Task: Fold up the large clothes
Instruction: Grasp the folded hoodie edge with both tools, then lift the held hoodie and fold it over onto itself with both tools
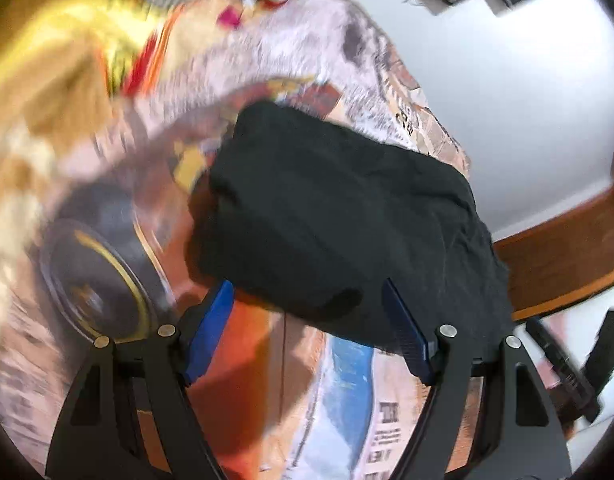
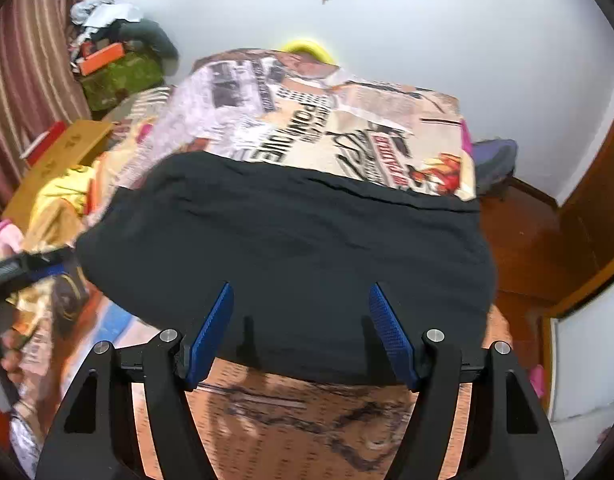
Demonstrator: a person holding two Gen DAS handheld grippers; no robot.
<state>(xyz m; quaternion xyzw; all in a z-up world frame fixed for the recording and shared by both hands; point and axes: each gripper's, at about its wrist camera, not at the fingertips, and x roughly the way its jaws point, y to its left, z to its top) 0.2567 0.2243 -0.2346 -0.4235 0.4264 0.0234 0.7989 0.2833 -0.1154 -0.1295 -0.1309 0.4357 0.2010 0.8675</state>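
Black garment (image 2: 283,248) folded on newsprint bedspread (image 2: 347,136) (lettering mirrored, unreadable); left tool (image 1: 307,286), right tool (image 2: 299,288) apart

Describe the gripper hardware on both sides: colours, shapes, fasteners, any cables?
Both match. The left gripper and right gripper each have matte black linkage arms with triangular cut-outs, round silver pivot pins at the joints, and jaws faced with flat blue pads bearing a fine ribbed texture. No cables, markings or sleeves show in either wrist view.

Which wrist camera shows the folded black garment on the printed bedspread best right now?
The right wrist view: the folded black cloth garment lies sharp, all edges visible. The left wrist view shows it tilted, with blurred surroundings.
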